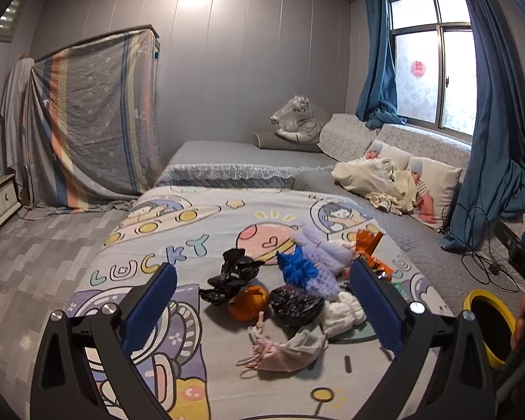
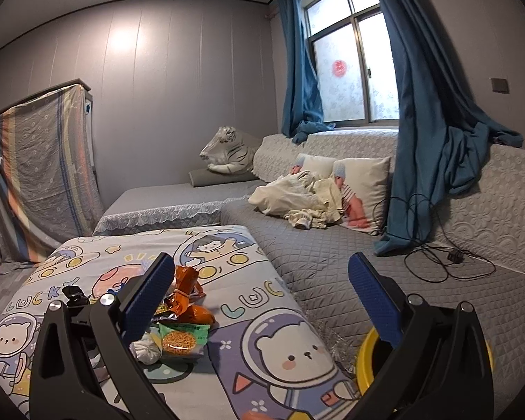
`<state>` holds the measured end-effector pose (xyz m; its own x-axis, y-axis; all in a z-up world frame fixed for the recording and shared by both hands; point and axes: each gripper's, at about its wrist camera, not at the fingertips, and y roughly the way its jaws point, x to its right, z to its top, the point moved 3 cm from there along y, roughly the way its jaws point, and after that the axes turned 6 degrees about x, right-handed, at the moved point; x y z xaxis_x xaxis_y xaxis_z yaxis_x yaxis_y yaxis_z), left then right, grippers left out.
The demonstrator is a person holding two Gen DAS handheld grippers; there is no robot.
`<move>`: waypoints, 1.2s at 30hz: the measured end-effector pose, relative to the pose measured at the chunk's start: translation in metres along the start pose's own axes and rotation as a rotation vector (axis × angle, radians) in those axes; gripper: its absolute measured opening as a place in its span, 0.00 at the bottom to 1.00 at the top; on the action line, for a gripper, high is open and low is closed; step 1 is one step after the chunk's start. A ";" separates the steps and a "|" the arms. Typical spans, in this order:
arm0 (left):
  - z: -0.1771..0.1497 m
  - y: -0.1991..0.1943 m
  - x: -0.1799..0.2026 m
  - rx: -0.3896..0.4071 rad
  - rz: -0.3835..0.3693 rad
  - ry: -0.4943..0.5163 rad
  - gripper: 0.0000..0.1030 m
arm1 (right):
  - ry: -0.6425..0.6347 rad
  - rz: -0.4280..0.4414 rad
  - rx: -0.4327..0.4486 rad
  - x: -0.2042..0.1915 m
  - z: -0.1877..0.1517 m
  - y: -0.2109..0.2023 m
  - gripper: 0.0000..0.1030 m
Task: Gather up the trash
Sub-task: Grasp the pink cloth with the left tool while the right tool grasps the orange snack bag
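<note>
My left gripper (image 1: 262, 297) hangs with its blue fingers (image 1: 150, 306) spread wide and nothing between them, framing the trash pile (image 1: 290, 290) that lies on the cartoon-print sheet (image 1: 178, 231). In that heap I see crumpled black plastic bags (image 1: 232, 276), an orange piece (image 1: 246, 301), a blue mesh scrap (image 1: 295, 269) against a pale lilac one (image 1: 323, 259), white wadding (image 1: 343, 311) and a pinkish cloth pouch (image 1: 283, 348) nearest me. My right gripper (image 2: 260, 297) is also spread open and empty, held over the sheet's right side, with an orange snack wrapper (image 2: 187, 292) and a green noodle packet (image 2: 182, 339) showing just past its left finger. The yellow-rimmed bin (image 1: 488, 325) sits off the sheet's right edge, beside the grey quilted cover (image 2: 332, 255). A black cable (image 2: 448, 259) trails across that cover below the blue curtain (image 2: 434, 112).
</note>
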<state>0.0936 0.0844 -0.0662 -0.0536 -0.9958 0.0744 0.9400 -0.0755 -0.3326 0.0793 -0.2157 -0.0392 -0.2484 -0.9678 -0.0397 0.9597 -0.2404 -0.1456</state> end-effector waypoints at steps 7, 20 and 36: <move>-0.035 0.026 -0.010 -0.110 -0.076 0.036 0.92 | -0.034 0.229 -0.061 -0.029 -0.013 0.052 0.92; -0.091 0.077 0.016 -0.299 -0.124 0.079 0.92 | -0.073 0.344 -0.427 -0.068 -0.067 0.177 0.92; -0.106 0.104 0.018 -0.400 -0.160 0.019 0.92 | 0.064 0.379 -0.612 -0.092 -0.099 0.250 0.92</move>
<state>0.1545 0.0528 -0.1985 -0.1978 -0.9704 0.1389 0.7151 -0.2398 -0.6566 0.3293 -0.1793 -0.1699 0.0614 -0.9657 -0.2525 0.7405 0.2137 -0.6372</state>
